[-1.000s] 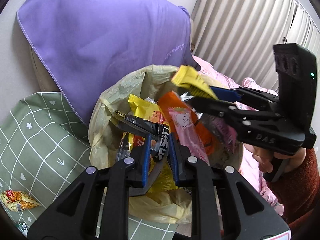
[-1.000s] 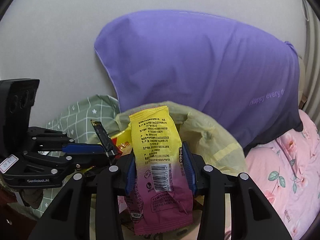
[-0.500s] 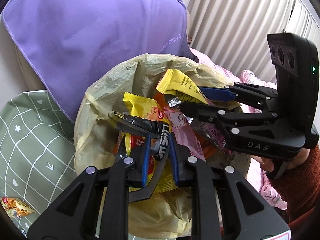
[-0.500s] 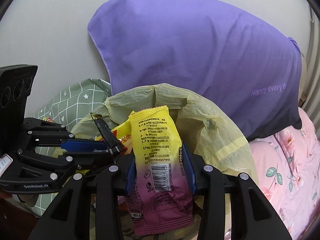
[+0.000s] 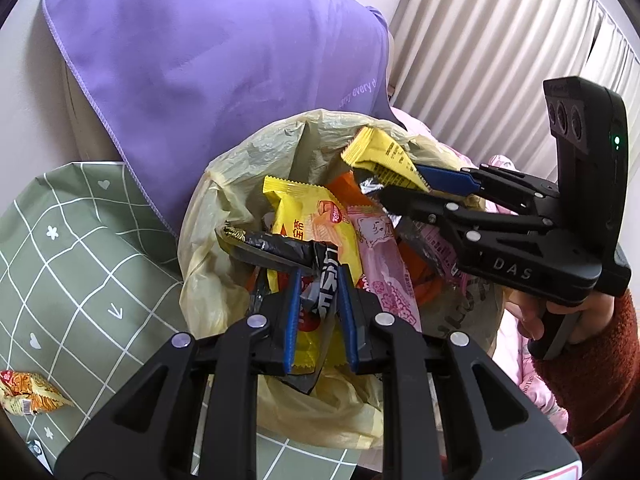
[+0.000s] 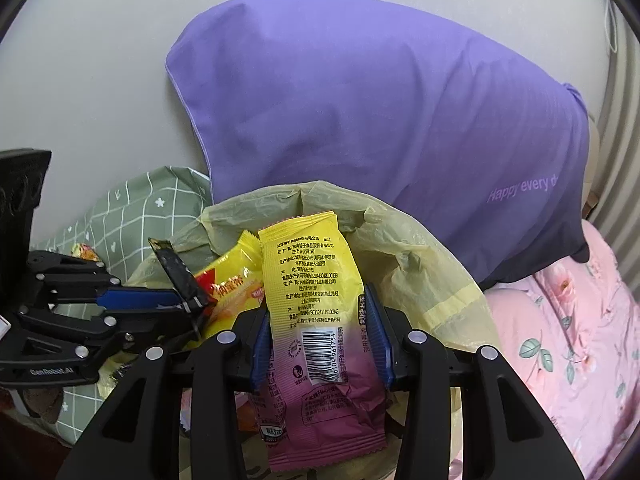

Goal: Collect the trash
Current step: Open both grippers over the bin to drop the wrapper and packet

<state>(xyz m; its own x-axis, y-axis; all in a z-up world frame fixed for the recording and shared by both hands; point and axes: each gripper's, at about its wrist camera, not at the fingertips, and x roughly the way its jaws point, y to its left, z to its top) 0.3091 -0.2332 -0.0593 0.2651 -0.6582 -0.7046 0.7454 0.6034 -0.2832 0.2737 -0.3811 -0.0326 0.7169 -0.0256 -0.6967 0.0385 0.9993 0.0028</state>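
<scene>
Yellow translucent plastic is forming the trash bag [image 5: 224, 280], which is sitting open-mouthed on a green grid-patterned cloth [image 5: 80, 248] with a purple pillow [image 5: 224, 52] leaning behind it at twelve o'clock. Inside the bag, a yellow snack packet [image 5: 316, 220], a pink wrapper [image 5: 388, 264] and an orange wrapper [image 5: 348, 188] are lying piled together.

In the left wrist view, the left gripper [image 5: 318, 304] is clamping a crumpled black wrapper [image 5: 280, 246] between its blue pads; the wrapper is sticking out toward ten o'clock, over the bag's mouth. At three o'clock in the same view, the right gripper [image 5: 404, 186] is reaching in over the bag's rim, with a hand [image 5: 560, 316] in a rust-red sleeve [image 5: 592, 376] gripping its handle.

In the right wrist view, the right gripper [image 6: 320, 332] is pinching a yellow-and-magenta snack bag [image 6: 312, 304], its printed back and barcode facing the camera. The top of this bag is standing upright toward twelve o'clock, above the trash bag's opening, while its magenta end is hanging down toward six o'clock. At nine o'clock the left gripper [image 6: 192, 304] is showing with the black wrapper [image 6: 176, 272] in its jaws.

Pink floral bedding [image 6: 568, 336] is spreading out at four o'clock. On the green cloth, at eight o'clock in the left wrist view, another loose yellow-and-orange wrapper [image 5: 28, 394] is lying well apart from the bag.
</scene>
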